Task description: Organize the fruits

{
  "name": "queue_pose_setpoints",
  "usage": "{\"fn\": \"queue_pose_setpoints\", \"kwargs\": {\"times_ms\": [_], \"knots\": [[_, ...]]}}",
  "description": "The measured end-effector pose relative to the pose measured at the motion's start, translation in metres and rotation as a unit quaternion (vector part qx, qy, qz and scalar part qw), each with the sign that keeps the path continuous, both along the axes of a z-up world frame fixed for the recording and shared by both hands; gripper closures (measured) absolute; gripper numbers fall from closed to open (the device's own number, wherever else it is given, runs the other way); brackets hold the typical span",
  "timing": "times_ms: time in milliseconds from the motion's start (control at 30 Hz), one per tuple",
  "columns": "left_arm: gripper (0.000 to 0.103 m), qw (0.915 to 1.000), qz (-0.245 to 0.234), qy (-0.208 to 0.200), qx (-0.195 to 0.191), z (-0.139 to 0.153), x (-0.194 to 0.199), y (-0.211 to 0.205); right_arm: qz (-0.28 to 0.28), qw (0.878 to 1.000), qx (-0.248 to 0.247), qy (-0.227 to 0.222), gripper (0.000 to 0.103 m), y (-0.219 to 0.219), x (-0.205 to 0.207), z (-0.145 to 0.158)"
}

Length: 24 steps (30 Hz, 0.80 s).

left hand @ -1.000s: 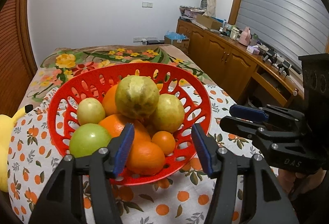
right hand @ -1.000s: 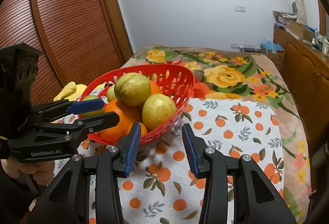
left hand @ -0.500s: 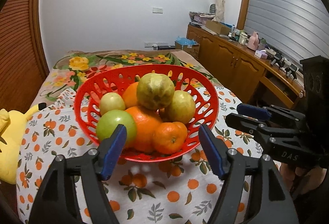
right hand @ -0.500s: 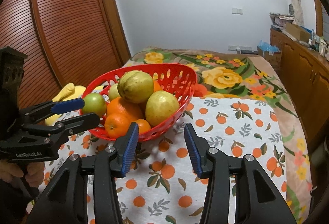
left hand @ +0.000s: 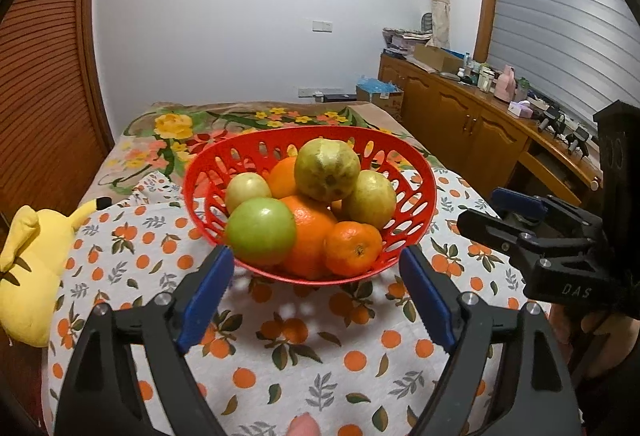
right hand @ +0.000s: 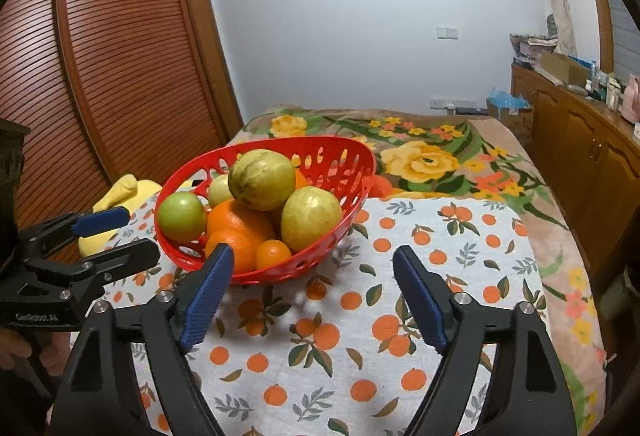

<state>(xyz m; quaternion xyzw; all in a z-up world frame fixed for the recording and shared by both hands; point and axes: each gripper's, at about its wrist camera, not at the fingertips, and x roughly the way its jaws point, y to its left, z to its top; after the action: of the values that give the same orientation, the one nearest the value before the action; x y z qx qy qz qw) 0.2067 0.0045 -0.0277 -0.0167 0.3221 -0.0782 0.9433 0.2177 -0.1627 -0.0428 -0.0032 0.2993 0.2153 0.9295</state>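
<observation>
A red slotted basket (left hand: 416, 196) (right hand: 352, 192) stands on an orange-print cloth (left hand: 320, 348) and holds a pile of fruit: a green apple (left hand: 262, 230) (right hand: 182, 211), a large orange (left hand: 312, 232) (right hand: 240, 226), a small mandarin (left hand: 352, 248) (right hand: 273, 254) and yellow-green guavas (left hand: 327, 169) (right hand: 262, 179). My left gripper (left hand: 316, 286) is open and empty, just in front of the basket. My right gripper (right hand: 312, 286) is open and empty, to the basket's right front. Each gripper shows in the other's view (left hand: 516, 214) (right hand: 116, 232).
A yellow plush toy (left hand: 32, 268) (right hand: 120, 192) lies left of the basket. A floral blanket (right hand: 420, 156) covers the bed behind. A wooden cabinet (left hand: 480, 132) with clutter runs along the right. A slatted wardrobe (right hand: 112, 76) stands at the left.
Both grippers have drawn back from the basket, which now looks smaller and farther off. Both stayed open and empty. The fruit has not moved.
</observation>
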Motion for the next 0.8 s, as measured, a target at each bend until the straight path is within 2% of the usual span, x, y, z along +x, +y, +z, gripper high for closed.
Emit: {"fn": "queue_pose_setpoints", "kwargs": {"times_ms": [233,800], "knots": [[0.018,0.9996,0.026,0.009,-0.003,0.001,-0.009,0.006,-0.003,1.000,-0.005,-0.003,0.015,0.002,-0.008,0.001],[0.016,0.9984,0.056,-0.013,-0.003,0.008,-0.056,0.022,-0.022,0.999,-0.019,-0.025,0.009,0.008,-0.043,0.005]]}}
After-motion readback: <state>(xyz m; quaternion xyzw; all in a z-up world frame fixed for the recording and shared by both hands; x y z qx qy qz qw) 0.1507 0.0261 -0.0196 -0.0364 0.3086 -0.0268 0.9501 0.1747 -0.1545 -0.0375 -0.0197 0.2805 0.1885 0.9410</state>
